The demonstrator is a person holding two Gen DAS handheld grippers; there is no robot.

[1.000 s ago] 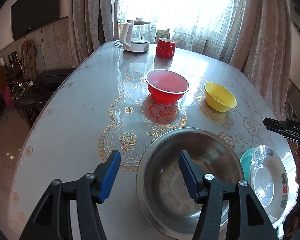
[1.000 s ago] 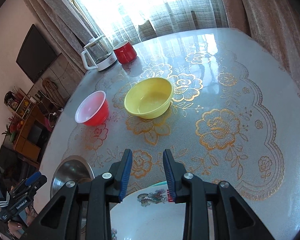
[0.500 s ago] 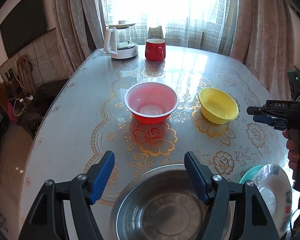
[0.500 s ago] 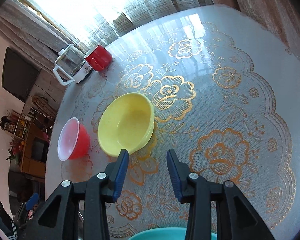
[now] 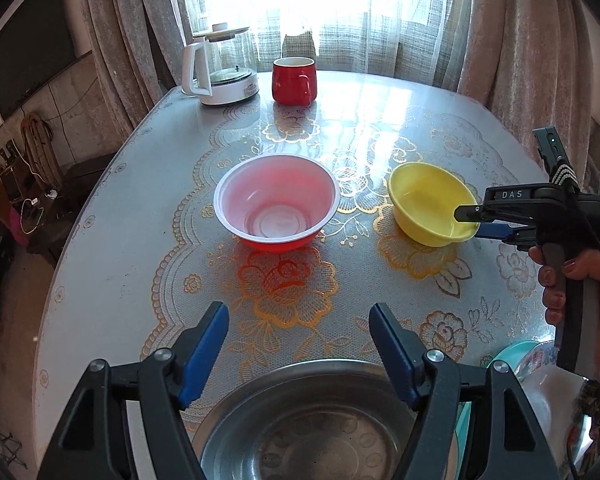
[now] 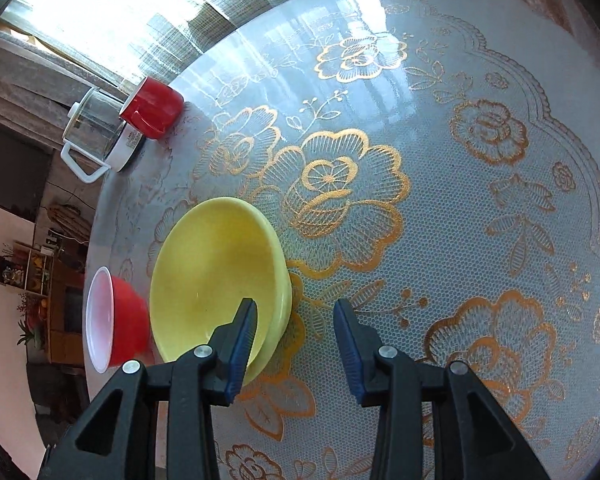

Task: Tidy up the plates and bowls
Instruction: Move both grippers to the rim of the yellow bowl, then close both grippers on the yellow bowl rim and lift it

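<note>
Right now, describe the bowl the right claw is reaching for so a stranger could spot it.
On the lace-patterned table by the curtained window, two bowls sit side by side mid-table. It is the yellow bowl, right of the red bowl: smaller, solid yellow inside and out, with the right claw straddling its rim.

Two handheld black plastic grippers, left gripper point(image 5: 298, 350) and right gripper point(image 6: 295, 340), each with triangular cut-out arms, silver pivot screws and blue finger pads point(image 5: 204, 350); right unit lettered "DAS" in white, with braided black-and-white cable; holding hand point(image 5: 580, 292) with painted nails and patterned sleeve cuff.
</note>
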